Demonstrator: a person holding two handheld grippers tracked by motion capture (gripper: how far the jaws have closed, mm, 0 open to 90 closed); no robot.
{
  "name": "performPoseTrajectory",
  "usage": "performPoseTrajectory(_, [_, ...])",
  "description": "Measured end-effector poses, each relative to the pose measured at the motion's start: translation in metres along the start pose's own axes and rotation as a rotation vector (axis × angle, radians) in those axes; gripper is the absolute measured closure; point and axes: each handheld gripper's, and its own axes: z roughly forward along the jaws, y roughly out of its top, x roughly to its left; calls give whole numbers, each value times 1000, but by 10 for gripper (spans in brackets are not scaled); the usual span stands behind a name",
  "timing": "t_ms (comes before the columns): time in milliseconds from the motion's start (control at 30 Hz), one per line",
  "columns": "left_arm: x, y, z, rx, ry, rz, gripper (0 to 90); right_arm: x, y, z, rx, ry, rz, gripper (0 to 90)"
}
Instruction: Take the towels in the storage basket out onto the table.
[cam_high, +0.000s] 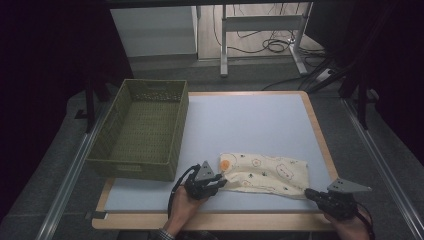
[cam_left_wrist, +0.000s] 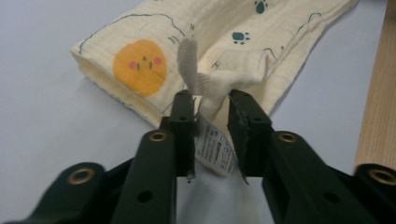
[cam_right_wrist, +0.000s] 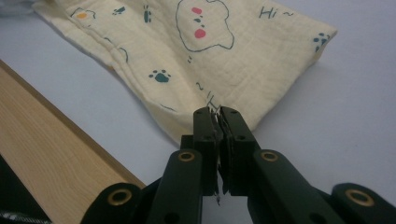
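High view puts the folded cloth (cam_high: 265, 173) on the bench (cam_high: 250, 120) well to the right of the green basket (cam_high: 142, 130), lying across the near part of the bench with a tool at each near corner. The left tool (cam_high: 216, 181) sits at the cloth's end nearer the basket; in the left gripper view its jaws stand apart, with a corner of the cloth, a beige loop (cam_left_wrist: 190, 65) and a printed label (cam_left_wrist: 215, 148) loose between them, no pad pressing. The right tool (cam_right_wrist: 219, 114) is clamped on the corner farther from the basket.

Judging by this, a fold has been laid down and the left side is letting go. The next move calls for drawing the left tool clear without snagging the loop, then freeing the right corner.

How many layers the cloth has is hard to make out, and the label's print is too small to read.
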Motion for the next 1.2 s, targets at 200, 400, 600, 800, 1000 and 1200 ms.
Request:
performPoseTrajectory(200, [-4, 2, -5, -14, 16, 12, 582, -1, -1, -2, -6, 6, 7, 838])
performPoseTrajectory(400, [-2, 1, -2, 14, 13, 17, 738, -1, -1, -3, -1, 10, 8, 846])
performPoseTrajectory(600, [8, 4, -5, 16, 74, 46, 877, -2, 1, -1, 0, 1, 8, 860])
performPoseTrajectory(800, [10, 3, -12, 30, 62, 37, 838, 2, 3, -3, -6, 11, 2, 859])
performPoseTrajectory(1000, [5, -12, -14, 80, -10, -43, 616, 2, -5, -6, 3, 19, 14, 817])
performPoseTrajectory(1200, [11, -22, -36, 81, 0, -109, 457, -3, -5, -19, -6, -17, 17, 770])
